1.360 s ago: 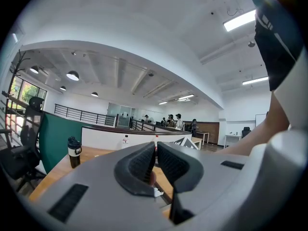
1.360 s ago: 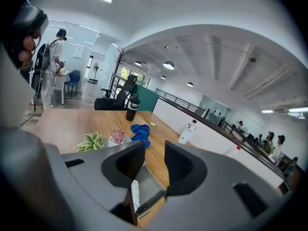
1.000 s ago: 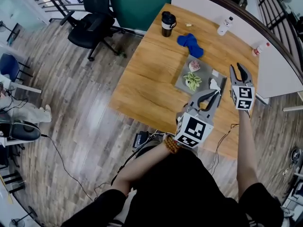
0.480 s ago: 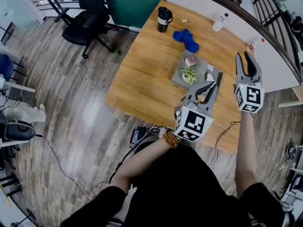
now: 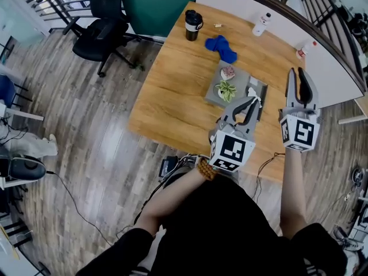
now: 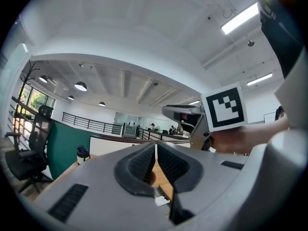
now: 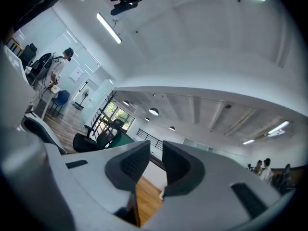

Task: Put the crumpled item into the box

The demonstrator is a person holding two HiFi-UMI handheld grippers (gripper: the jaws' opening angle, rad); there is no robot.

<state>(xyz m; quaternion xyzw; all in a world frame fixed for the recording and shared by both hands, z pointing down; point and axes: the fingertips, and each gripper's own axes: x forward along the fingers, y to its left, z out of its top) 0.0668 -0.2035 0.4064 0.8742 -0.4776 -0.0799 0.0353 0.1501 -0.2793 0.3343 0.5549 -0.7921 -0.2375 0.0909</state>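
A white crumpled item [image 5: 254, 91] lies at the right end of the grey box [image 5: 241, 80] on the wooden table [image 5: 178, 91], partly hidden behind my left gripper. A small green plant [image 5: 224, 89] and a pink thing [image 5: 228, 72] also lie in the box. My left gripper [image 5: 251, 103] hovers over the box's near right corner, jaws shut [image 6: 156, 148] with nothing held. My right gripper [image 5: 301, 73] is raised to the right of the box, over the table's right edge. Its jaws [image 7: 156, 158] have just been closing, a gap still shows and nothing is between them.
A black cup [image 5: 192, 25], a blue cloth [image 5: 221, 46] and a white bottle [image 5: 262, 23] stand at the table's far side. A second small bottle [image 5: 302, 50] sits by the white partition. An office chair [image 5: 100, 33] stands on the floor to the left.
My right gripper has lifted up and away to the right of the box, and its jaws have narrowed. The left gripper has stayed over the box.
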